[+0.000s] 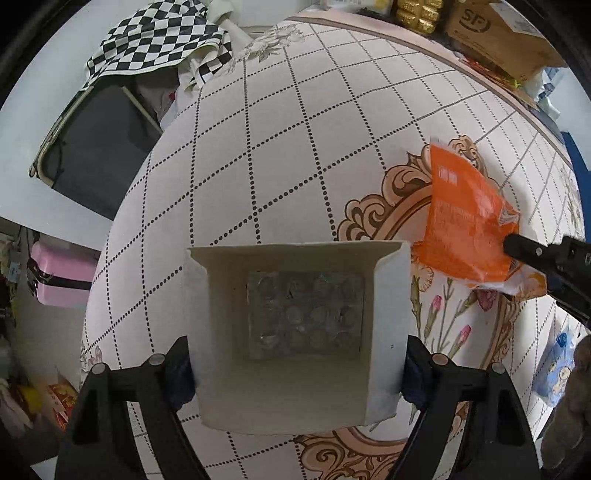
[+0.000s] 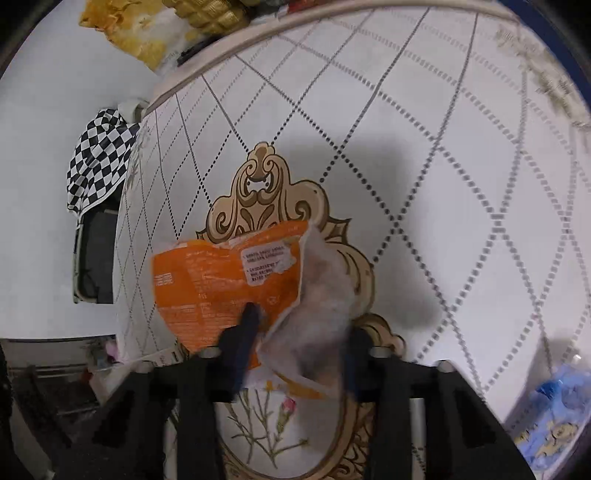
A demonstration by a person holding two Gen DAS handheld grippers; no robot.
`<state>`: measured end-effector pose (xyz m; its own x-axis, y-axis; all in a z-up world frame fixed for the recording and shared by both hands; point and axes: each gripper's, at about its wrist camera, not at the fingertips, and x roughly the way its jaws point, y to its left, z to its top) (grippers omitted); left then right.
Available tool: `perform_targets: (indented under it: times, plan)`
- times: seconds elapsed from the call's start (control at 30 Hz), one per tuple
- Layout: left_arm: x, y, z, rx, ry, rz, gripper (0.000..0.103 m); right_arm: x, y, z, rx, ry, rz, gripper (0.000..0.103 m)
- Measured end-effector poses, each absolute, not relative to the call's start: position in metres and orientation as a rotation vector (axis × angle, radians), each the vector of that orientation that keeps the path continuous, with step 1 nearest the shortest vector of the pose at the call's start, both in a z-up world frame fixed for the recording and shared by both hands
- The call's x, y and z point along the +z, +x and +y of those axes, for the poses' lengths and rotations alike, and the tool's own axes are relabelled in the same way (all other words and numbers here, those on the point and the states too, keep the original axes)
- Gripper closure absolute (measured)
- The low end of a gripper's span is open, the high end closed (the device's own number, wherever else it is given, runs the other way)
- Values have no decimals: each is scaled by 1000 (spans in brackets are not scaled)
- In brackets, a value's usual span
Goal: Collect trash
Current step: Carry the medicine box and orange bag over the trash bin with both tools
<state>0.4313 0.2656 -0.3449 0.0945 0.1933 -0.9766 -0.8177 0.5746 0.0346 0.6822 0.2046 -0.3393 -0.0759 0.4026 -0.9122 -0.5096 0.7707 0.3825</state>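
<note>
An open white cardboard box (image 1: 291,391) with bubble wrap (image 1: 304,314) on its bottom sits between my left gripper's (image 1: 297,369) fingers, whose pads press on its two side walls. To its right lies an orange snack wrapper (image 1: 465,221), torn open, on the patterned tablecloth (image 1: 295,147). My right gripper (image 1: 535,254) comes in from the right edge and grips that wrapper. In the right wrist view the orange wrapper (image 2: 221,280) and its pale inner flap (image 2: 321,302) are crumpled between my right gripper's (image 2: 299,339) fingers.
A blue cartoon-print packet (image 1: 557,369) (image 2: 554,424) lies at the table's right edge. Cardboard boxes (image 1: 498,33) and gold packets (image 1: 417,14) stand at the far edge. A checkered cloth (image 1: 155,40) covers a chair on the left, with a pink case (image 1: 59,273) below it.
</note>
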Motion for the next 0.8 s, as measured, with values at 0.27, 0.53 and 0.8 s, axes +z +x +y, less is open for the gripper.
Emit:
perform_targets:
  times: [0.27, 0.53, 0.8]
  plan:
    - [-303, 407, 226, 773, -557, 1197, 19, -289, 648, 145, 729, -54, 1373, 83]
    - [-251, 344, 170, 666, -490, 1115, 19, -239, 564, 45, 678, -34, 1296, 88]
    - [-226, 232, 106, 506, -416, 1076, 19, -208, 408, -60, 586, 81, 1246, 90]
